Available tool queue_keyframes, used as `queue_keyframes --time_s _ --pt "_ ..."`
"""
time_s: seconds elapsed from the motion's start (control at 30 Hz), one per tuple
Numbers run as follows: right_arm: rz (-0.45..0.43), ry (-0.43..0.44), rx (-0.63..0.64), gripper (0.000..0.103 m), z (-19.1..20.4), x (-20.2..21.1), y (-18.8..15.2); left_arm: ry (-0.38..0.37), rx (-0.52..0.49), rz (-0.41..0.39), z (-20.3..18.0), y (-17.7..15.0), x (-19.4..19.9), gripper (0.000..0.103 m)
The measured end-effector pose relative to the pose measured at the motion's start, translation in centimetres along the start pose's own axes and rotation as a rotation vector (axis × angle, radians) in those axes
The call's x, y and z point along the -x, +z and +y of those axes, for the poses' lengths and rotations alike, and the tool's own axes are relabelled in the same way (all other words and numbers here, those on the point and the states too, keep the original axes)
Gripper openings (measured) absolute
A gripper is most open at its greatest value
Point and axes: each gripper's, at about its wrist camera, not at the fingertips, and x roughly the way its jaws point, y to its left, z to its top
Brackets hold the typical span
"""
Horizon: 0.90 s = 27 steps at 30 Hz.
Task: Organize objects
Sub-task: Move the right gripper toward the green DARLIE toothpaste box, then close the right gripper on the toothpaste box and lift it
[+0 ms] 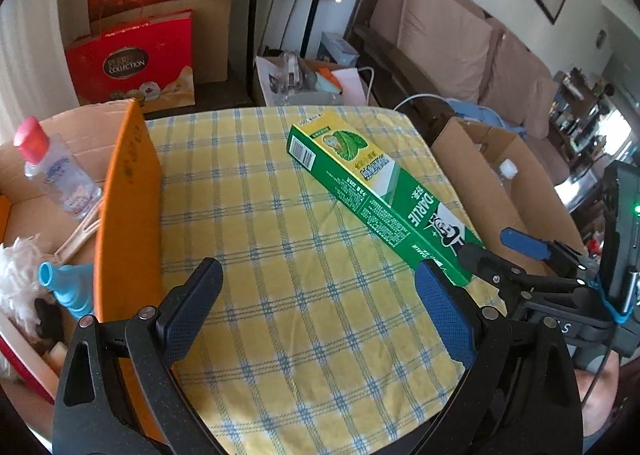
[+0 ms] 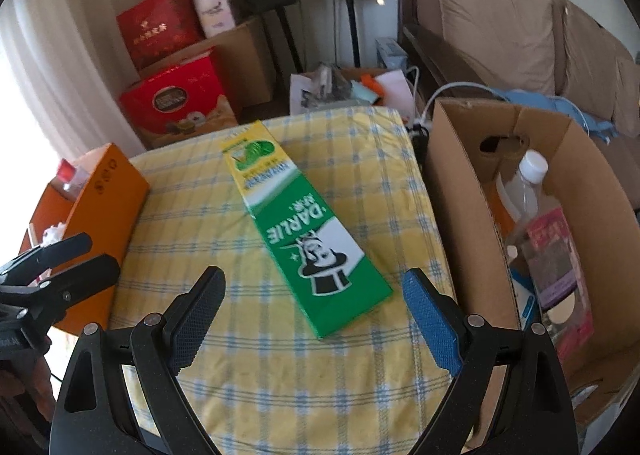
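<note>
A long green and yellow Darlie toothpaste box [image 1: 372,191] lies flat on the yellow checked tablecloth [image 1: 280,255]; it also shows in the right wrist view [image 2: 304,235]. My left gripper [image 1: 320,303] is open and empty, near the box's near end. My right gripper [image 2: 316,315] is open and empty, its jaws wide on either side of the box's near end, just short of it. The right gripper also shows at the right of the left wrist view [image 1: 504,255]. The left gripper shows at the left of the right wrist view [image 2: 80,259].
An orange box [image 1: 128,215] at the table's left holds a clear bottle with a pink cap [image 1: 52,167], a blue item and white fluff. A cardboard box [image 2: 472,215] at the right holds a clear white-capped bottle [image 2: 524,191]. Red gift boxes, speakers and a sofa stand behind.
</note>
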Motion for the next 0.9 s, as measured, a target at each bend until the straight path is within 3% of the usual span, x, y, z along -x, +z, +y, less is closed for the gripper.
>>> queue_keyframes --time_s 0.53,0.6,0.67,0.9 --pt "0.05 0.02 0.102 0.091 -0.1 -4.2 -0.2 -0.096 0.043 0.091 -0.4 -0.1 -4.2 0.096" --pt "0.055 0.025 0.114 0.087 0.0 -4.5 -0.3 -0.104 0.046 0.096 -0.6 -0.2 -4.4 0.096" --pt "0.061 0.024 0.132 0.072 0.3 -4.6 -0.5 -0.11 0.051 0.1 -0.6 -0.3 -4.5 0.096" --pt "0.071 0.094 0.137 0.06 1.1 -4.2 -1.5 -0.226 0.131 0.12 -0.2 -1.0 -5.6 0.096"
